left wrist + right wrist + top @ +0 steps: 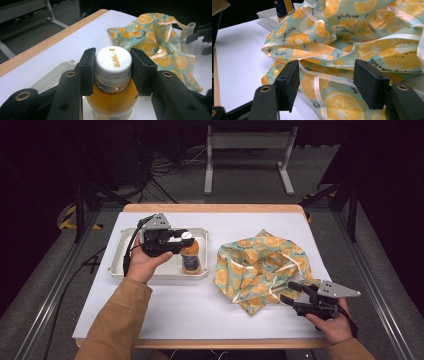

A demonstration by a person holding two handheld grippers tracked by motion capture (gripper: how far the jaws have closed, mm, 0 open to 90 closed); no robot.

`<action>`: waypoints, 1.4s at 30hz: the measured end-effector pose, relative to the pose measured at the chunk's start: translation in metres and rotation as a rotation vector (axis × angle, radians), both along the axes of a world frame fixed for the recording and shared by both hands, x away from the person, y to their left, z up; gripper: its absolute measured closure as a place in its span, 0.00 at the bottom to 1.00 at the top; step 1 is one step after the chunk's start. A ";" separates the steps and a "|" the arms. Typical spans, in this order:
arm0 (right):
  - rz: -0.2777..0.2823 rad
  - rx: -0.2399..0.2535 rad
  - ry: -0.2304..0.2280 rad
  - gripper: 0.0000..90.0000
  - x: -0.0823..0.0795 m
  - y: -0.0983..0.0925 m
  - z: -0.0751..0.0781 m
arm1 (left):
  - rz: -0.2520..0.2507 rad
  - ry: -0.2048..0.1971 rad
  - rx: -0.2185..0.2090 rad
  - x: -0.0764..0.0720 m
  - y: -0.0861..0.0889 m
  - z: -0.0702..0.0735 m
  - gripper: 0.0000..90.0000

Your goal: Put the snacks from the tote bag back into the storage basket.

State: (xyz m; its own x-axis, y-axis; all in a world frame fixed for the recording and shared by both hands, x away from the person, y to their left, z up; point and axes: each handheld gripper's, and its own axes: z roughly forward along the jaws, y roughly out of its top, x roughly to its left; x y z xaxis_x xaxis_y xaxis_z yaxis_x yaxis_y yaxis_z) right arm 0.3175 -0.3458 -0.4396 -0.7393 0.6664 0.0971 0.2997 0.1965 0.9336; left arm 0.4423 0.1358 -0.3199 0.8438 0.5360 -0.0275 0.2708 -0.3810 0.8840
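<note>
An orange drink bottle [190,256] with a white cap [113,60] stands upright in a white tray [120,255]. My left gripper [186,240] comes in from the left, and its black pads [87,70] press on both sides of the cap and neck. A crumpled teal bag [260,262] printed with orange slices lies to the right of the tray. My right gripper [288,291] rests at the bag's near right edge. Its jaws [330,80] stand open, with the bag's fabric [352,37] and a pale ribbon handle [318,87] lying between and beyond them.
A white sheet [200,310] covers the wooden table [210,208]. The tray's far corner [265,16] and the bottle's label [283,6] show past the bag in the right gripper view. A metal stand [247,142] and cables sit on the floor behind.
</note>
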 end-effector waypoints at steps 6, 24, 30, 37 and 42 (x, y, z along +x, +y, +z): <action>0.003 0.000 0.000 0.43 0.000 0.001 0.000 | -0.002 0.006 0.013 0.001 0.000 -0.004 0.65; 0.004 -0.001 0.005 0.43 0.000 0.001 -0.001 | 0.000 0.020 0.024 0.001 -0.001 -0.012 0.65; 0.005 -0.001 0.005 0.42 0.000 0.001 -0.001 | -0.007 0.015 0.029 0.000 -0.003 -0.013 0.64; 0.005 -0.001 0.005 0.41 0.000 0.001 -0.001 | -0.013 0.046 0.026 0.001 -0.006 -0.015 0.56; 0.003 0.000 0.004 0.40 0.000 0.001 -0.001 | -0.009 0.038 0.008 -0.001 -0.007 -0.014 0.39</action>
State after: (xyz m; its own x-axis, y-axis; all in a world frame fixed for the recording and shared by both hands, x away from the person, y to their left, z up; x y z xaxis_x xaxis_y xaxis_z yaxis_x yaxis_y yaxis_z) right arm 0.3177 -0.3445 -0.4410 -0.7408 0.6642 0.0998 0.3025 0.1972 0.9325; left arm 0.4410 0.1291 -0.3343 0.8472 0.5284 -0.0555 0.3007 -0.3906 0.8701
